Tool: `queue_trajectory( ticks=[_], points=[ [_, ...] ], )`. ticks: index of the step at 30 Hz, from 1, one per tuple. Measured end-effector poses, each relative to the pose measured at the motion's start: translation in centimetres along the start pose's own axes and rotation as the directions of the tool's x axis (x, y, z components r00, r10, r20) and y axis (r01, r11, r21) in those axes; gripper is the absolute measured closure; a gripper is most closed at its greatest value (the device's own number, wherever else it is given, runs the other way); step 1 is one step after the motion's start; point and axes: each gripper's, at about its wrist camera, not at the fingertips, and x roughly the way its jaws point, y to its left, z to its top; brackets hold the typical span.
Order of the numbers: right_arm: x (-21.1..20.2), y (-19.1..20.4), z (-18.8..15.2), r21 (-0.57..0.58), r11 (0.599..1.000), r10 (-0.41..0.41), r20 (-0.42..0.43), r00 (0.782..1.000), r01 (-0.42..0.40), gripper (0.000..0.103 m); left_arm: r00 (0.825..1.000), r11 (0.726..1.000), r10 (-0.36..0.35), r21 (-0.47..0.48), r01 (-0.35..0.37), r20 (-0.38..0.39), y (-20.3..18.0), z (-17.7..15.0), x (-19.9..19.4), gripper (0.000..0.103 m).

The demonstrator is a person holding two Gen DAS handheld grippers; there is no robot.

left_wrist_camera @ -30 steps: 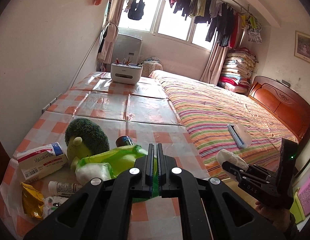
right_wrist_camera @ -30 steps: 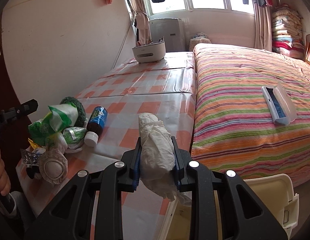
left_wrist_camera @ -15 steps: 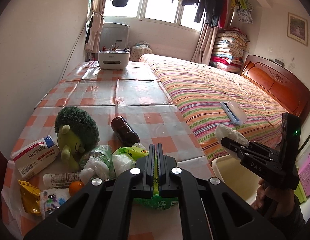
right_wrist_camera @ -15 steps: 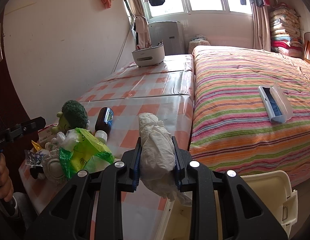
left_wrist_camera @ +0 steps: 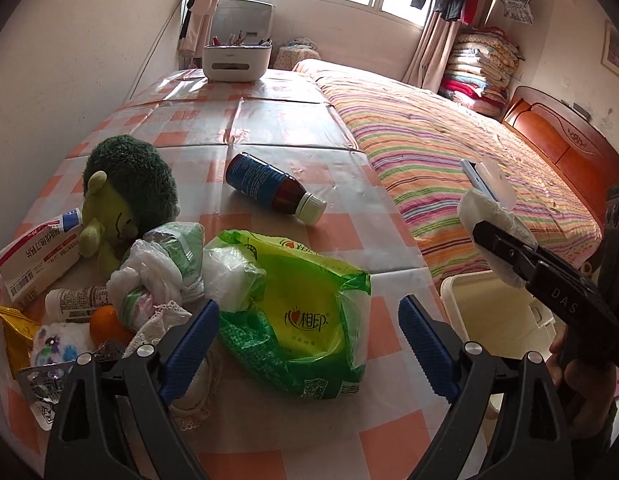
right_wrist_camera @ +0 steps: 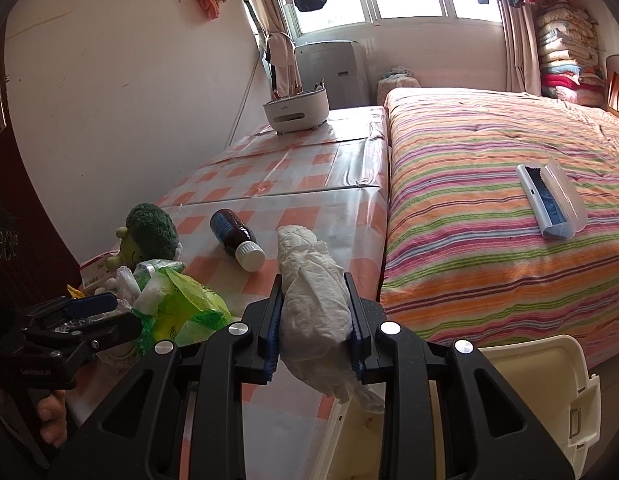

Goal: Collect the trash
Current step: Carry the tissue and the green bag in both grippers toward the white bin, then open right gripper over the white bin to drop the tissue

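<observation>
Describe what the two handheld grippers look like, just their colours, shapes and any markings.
Both are matte black plastic with angular, cut-out arms, silver round screw heads and ribbed blue pads lining the jaws. The left gripper carries small pale lettering on its side, too small to read. The right gripper bears the white letters "DAS" on its body. No cables show. A bare hand grips the left handle.
</observation>
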Motion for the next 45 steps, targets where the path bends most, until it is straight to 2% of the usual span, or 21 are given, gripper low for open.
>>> queue_trajectory(
  ticks=[3,5,8,10,11,13,16,20,31,45],
  points=[
    [0.0,0.1,0.0,-0.006,1.000,0.000,0.001,1.000,0.000,0.076,0.997,0.998,0.051,0.052,-0.048,-0.059,-0.9,-0.4,2.1,0.015],
    [0.1,0.0,0.0,-0.006,1.000,-0.002,-0.002,1.000,0.002,0.076,0.994,0.999,0.020,0.045,-0.015,-0.110,-1.0,-0.5,3.5,0.015],
    [0.2,-0.2,-0.1,0.002,1.000,-0.004,-0.005,1.000,0.004,0.076,0.996,0.999,0.028,0.019,-0.026,-0.081,-0.6,-0.7,4.1,0.018],
    [0.3,-0.4,0.0,0.011,1.000,0.001,-0.009,1.000,0.000,0.076,0.996,0.998,0.046,0.035,-0.044,-0.072,-0.7,-0.6,4.3,0.051],
    [0.4,-0.5,0.0,0.018,1.000,0.004,-0.010,1.000,-0.004,0.076,0.997,0.999,0.040,0.032,-0.038,-0.061,-0.6,-0.6,4.3,0.059],
    [0.5,-0.6,0.2,0.027,1.000,0.013,-0.009,1.000,-0.013,0.076,0.997,0.999,0.046,0.027,-0.044,-0.058,-0.3,-0.4,4.3,0.096],
    [0.7,-0.4,0.3,0.021,1.000,0.012,-0.009,1.000,-0.012,0.076,0.997,0.999,0.032,0.020,-0.030,-0.069,0.1,-0.5,4.6,0.097],
    [0.7,-0.3,0.2,0.018,1.000,0.011,-0.009,1.000,-0.011,0.076,0.999,0.999,0.032,0.033,-0.032,-0.028,-0.1,-0.6,4.0,0.100],
    [-0.2,-1.1,0.1,0.036,0.999,-0.010,0.006,1.000,0.010,0.076,0.999,0.999,-0.034,0.016,0.034,0.031,-0.6,0.0,2.0,0.101],
    [-3.9,-2.9,-0.6,0.068,0.997,-0.048,0.060,0.997,0.044,0.076,0.988,0.990,-0.133,0.064,0.128,0.084,-4.6,0.6,-0.4,0.101]
  ],
)
